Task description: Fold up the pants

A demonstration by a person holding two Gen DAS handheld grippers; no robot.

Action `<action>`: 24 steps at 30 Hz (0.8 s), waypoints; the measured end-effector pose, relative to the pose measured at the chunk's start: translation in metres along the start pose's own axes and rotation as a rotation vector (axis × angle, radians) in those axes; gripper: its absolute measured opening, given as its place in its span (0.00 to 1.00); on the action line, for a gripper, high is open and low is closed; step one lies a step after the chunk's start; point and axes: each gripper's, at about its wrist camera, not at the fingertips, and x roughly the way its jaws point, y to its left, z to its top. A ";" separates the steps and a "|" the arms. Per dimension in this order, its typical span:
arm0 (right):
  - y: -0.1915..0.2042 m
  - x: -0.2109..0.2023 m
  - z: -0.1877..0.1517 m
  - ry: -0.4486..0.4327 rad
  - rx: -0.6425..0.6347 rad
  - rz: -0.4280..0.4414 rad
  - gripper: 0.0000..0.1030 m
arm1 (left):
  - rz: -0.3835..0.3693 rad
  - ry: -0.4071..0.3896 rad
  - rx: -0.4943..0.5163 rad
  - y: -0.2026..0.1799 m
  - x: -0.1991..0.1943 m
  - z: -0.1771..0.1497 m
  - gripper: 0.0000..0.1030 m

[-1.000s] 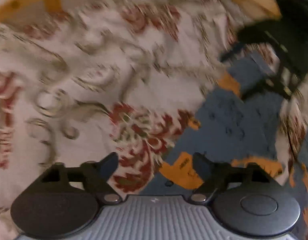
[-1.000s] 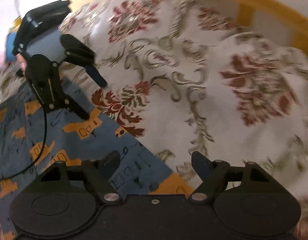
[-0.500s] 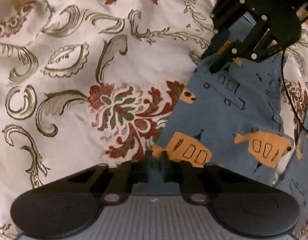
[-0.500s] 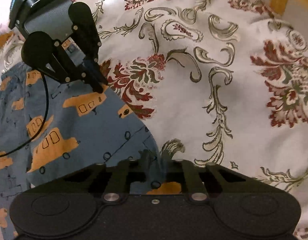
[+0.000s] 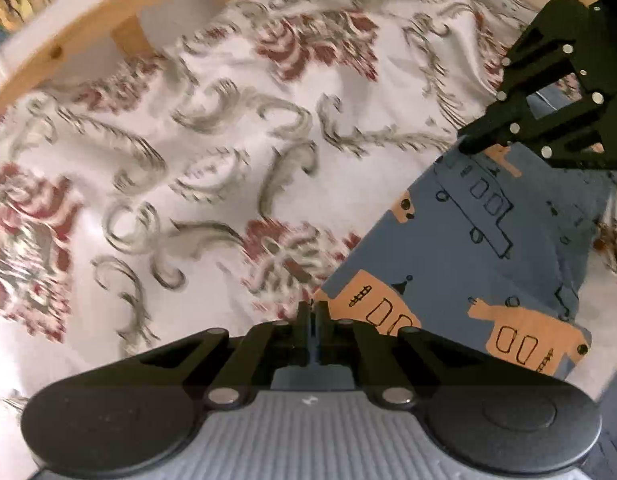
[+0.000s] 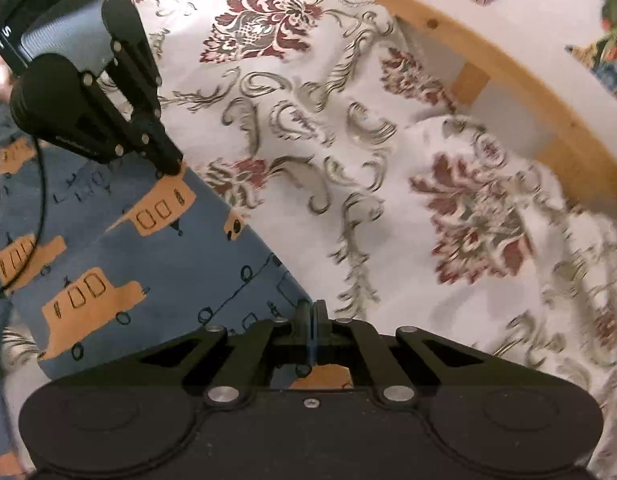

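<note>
Left wrist view: left gripper pinched tight on corner of blue pants with orange vehicle print. Pants stretch rightward over floral bedspread. Right gripper at far edge of pants, upper right, tips on fabric. Wooden bed frame along top left.

Right wrist view: right gripper clamped on pants edge. Left gripper grips far corner, upper left. Pants lie left over bedspread; bed frame curves right.
</note>
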 end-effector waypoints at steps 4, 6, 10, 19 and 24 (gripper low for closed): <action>-0.007 0.024 0.006 0.043 0.014 -0.037 0.00 | 0.054 -0.014 -0.024 0.003 0.014 0.010 0.01; -0.008 0.043 0.003 0.089 0.037 -0.034 0.02 | 0.061 0.009 -0.028 0.004 0.032 0.010 0.02; -0.010 0.052 0.001 0.096 0.070 -0.036 0.26 | -0.003 -0.010 -0.095 0.024 0.037 0.002 0.25; 0.023 0.036 0.074 -0.119 0.065 0.314 0.94 | -0.098 -0.055 -0.148 0.142 -0.053 -0.071 0.89; 0.086 0.065 0.125 -0.084 -0.112 0.432 0.93 | -0.178 0.064 -0.171 0.173 -0.058 -0.116 0.81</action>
